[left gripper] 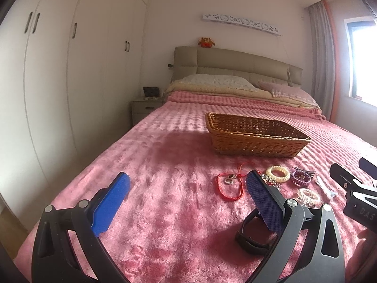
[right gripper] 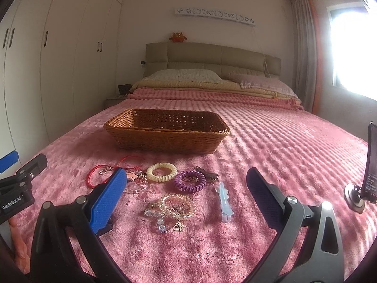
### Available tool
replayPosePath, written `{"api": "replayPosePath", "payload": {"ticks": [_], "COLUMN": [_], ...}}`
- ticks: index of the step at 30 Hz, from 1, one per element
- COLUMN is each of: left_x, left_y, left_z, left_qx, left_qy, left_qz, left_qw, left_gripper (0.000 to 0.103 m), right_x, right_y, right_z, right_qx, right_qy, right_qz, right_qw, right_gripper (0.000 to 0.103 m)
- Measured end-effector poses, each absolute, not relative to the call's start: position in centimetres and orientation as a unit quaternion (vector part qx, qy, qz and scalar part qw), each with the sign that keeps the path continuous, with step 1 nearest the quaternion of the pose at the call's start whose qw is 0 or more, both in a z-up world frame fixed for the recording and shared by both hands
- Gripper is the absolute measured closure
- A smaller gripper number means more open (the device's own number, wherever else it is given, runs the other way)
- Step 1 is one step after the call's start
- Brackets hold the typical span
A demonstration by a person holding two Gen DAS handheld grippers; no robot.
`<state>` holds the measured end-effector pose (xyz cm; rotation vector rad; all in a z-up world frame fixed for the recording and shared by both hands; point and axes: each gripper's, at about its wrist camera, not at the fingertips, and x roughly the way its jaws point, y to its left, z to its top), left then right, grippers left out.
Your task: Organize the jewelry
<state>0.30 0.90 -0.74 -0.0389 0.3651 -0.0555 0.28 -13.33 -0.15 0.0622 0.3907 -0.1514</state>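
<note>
So: both grippers (left gripper: 188, 188) (right gripper: 186, 184) wide, empty.
Cream coil tie (right gripper: 161, 172) at 12 o'clock: light, springy; pinch 1 side of ring.

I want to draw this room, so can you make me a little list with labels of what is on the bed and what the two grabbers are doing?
surface: pink blanket on a bed
container: wicker basket, nothing seen inside
in front of basket: red string bracelet, cream coil hair tie, purple coil hair tie, beaded bracelets, pale blue hair clip
nearer left gripper: black band
left gripper: fingers open, holding nothing
right gripper: fingers open, holding nothing
task state: no jewelry seen in the basket
</note>
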Motion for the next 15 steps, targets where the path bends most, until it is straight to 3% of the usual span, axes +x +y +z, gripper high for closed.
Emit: {"api": "replayPosePath", "payload": {"ticks": [10, 15], "left_x": [1.0, 1.9], "left_y": [0.9, 1.2], "left_z": [-1.1, -1.4], "left_qx": [-0.018, -0.025], "left_qy": [0.200, 0.223], "left_qz": [-0.030, -0.024], "left_qw": [0.979, 0.974], "left_gripper": [0.007, 0.007], "right_x": [0.6, 0.6], "right_y": [-12.5, -13.0], "right_z": [-0.6, -0.4], "right_qx": [0.006, 0.014], "right_qy": [0.197, 0.212], "right_qz": [-0.079, -0.078], "right_qw": [0.977, 0.974], "right_gripper": [0.008, 0.017]}}
